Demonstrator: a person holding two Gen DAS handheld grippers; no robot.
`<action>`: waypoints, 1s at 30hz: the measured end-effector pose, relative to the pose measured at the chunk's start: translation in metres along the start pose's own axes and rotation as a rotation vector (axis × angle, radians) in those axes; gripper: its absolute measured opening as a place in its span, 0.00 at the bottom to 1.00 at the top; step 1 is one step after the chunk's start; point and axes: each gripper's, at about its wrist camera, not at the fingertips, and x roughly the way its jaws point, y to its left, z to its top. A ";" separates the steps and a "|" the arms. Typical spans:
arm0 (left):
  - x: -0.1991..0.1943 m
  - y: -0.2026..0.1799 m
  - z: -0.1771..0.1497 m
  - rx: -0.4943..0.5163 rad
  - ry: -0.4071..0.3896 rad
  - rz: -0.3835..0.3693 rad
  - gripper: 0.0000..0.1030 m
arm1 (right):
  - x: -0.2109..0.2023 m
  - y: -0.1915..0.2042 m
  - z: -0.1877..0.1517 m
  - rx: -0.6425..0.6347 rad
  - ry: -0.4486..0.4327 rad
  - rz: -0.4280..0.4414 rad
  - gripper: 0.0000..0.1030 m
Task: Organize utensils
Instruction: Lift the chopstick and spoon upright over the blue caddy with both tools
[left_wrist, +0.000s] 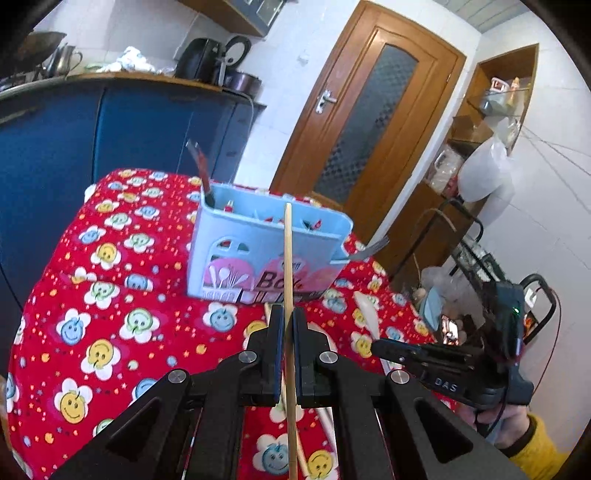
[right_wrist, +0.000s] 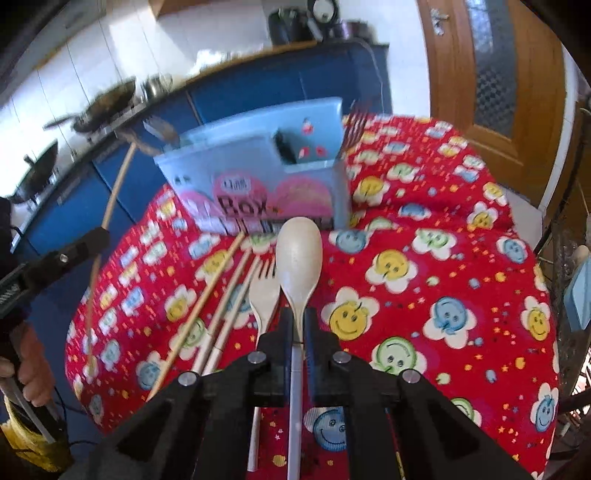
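Kitchen table under a red smiley cloth (right_wrist: 424, 229); blue utensil box (left_wrist: 258, 251) near its far edge already holds a few utensils. Left gripper (left_wrist: 289, 325) is clamped on a chopstick (left_wrist: 288, 258), aimed at the box. Right gripper (right_wrist: 298, 325) is pinched on the white spoon (right_wrist: 299, 258), angled down mid-table. White fork (right_wrist: 263, 295) and more chopsticks (right_wrist: 221, 295) lie loose beside it.

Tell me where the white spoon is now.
In the right wrist view, the white spoon is held in the right gripper, beside the white fork, before the blue box.
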 end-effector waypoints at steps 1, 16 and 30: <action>-0.001 -0.001 0.002 0.000 -0.010 -0.004 0.04 | -0.006 0.000 0.000 0.004 -0.030 0.003 0.07; -0.001 -0.023 0.052 0.048 -0.182 0.026 0.04 | -0.062 0.009 0.019 -0.035 -0.378 0.041 0.07; 0.027 -0.034 0.110 0.126 -0.431 0.164 0.04 | -0.051 0.008 0.064 -0.063 -0.499 0.035 0.07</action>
